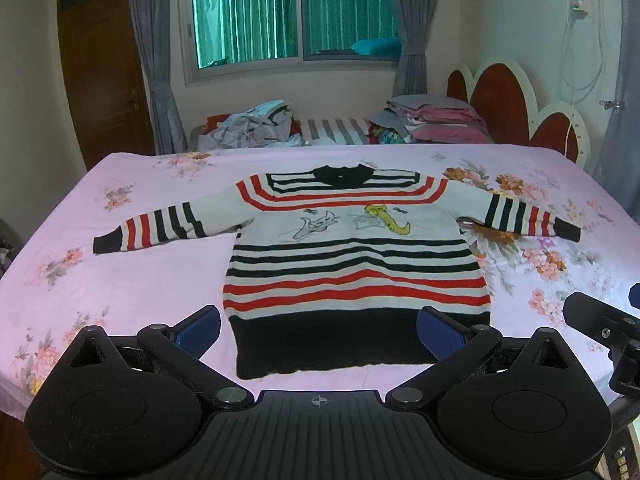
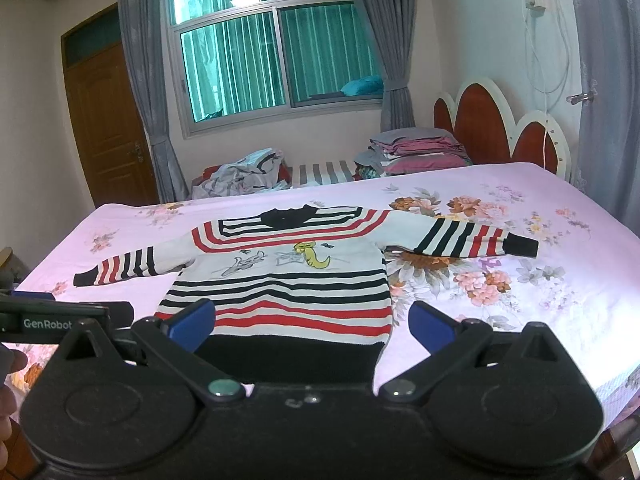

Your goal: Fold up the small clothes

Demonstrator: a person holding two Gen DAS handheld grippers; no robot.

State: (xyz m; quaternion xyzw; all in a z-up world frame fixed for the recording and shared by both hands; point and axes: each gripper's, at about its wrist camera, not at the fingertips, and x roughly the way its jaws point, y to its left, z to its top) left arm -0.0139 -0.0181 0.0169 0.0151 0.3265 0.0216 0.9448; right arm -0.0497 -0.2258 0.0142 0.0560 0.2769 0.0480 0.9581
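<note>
A small striped sweater (image 1: pixel 352 256), white with black and red stripes, a black hem and cartoon prints on the chest, lies flat and face up on the pink floral bed sheet (image 1: pixel 160 280), both sleeves spread out sideways. It also shows in the right wrist view (image 2: pixel 280 280). My left gripper (image 1: pixel 318 330) is open and empty, just above the hem at the near bed edge. My right gripper (image 2: pixel 312 326) is open and empty, over the hem's right part. The right gripper's body shows at the right edge of the left wrist view (image 1: pixel 600 320).
A heap of loose clothes (image 1: pixel 256 124) and a stack of folded bedding (image 1: pixel 432 118) lie beyond the far edge of the bed. A red and white headboard (image 1: pixel 516 108) stands at the right. A window with grey curtains (image 1: pixel 288 12) and a wooden door (image 1: pixel 100 72) are behind.
</note>
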